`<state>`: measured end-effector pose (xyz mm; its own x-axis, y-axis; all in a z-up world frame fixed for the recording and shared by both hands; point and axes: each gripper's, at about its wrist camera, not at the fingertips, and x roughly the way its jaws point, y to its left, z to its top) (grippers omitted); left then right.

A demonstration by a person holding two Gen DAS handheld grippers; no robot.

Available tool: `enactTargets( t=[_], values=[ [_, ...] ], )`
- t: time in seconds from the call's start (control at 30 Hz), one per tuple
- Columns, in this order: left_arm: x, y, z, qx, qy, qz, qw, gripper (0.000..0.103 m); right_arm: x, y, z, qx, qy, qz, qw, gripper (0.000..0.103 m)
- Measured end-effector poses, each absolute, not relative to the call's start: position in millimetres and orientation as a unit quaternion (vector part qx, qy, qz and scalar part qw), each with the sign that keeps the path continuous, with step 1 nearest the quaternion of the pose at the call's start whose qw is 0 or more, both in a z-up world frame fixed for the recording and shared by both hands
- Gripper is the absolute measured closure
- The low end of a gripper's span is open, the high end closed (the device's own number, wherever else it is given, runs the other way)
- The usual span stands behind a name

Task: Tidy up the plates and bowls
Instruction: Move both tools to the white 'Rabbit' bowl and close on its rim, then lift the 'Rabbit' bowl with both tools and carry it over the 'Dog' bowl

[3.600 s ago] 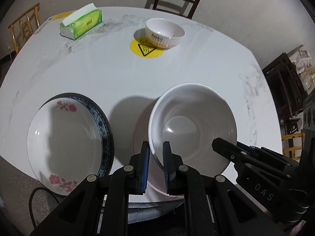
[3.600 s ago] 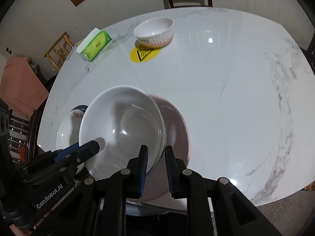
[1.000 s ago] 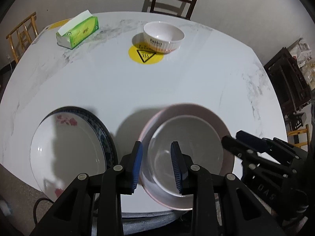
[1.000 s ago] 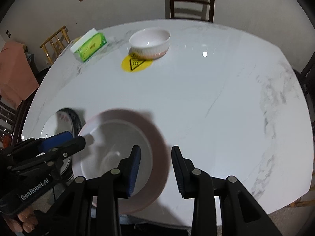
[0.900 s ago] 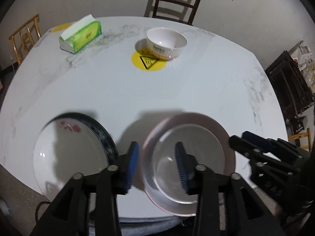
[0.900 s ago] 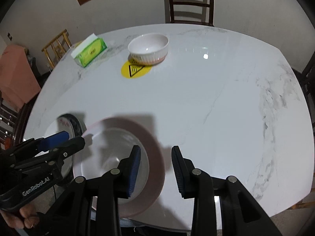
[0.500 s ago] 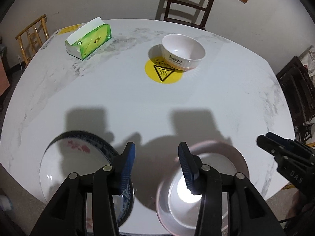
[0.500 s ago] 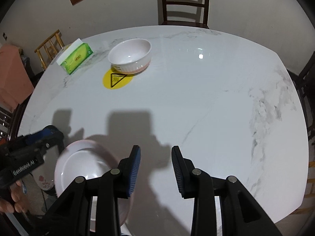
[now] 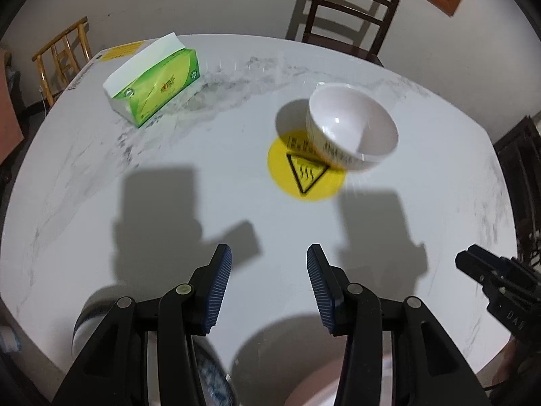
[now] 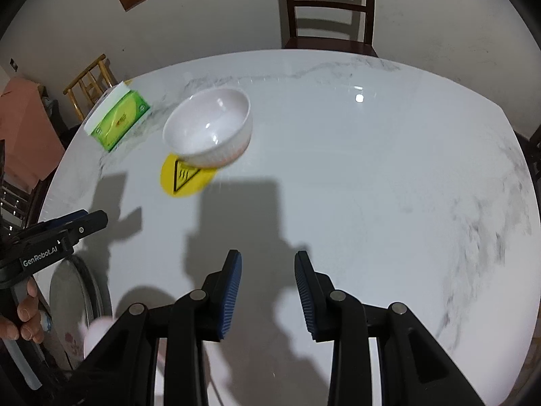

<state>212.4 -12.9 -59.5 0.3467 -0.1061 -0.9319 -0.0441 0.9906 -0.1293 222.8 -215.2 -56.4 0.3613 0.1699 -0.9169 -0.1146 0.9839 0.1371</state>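
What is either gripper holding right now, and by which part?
Nothing. The left gripper and the right gripper both have open jaws with only bare table between them. The small white bowl sits untouched farther off.

the marble-look table (image 10: 372,176) is showing a glossy, veined white top; the ribbed bowl (image 10: 209,128) is gleaming like glazed ceramic; the chair (image 10: 329,10) is looking like dark varnished wood.
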Motion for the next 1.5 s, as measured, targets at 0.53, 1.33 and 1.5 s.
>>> enactTargets(
  t=[0.53,1.33,1.5],
  values=[
    [324,-22,-70,-0.118,0.576,-0.025,0.808,0.06,356,-192,-68,0.042,0.563,0.112,0.818,0.07],
    [353,-44,-115,-0.12,0.607,-0.051,0.784,0.094,374,-165,-105,0.033,0.588,0.123,0.799,0.09],
    [344,-44,-111,-0.116,0.61,-0.052,0.782,0.094,365,-164,-100,0.031,0.59,0.12,0.798,0.091]
  ],
)
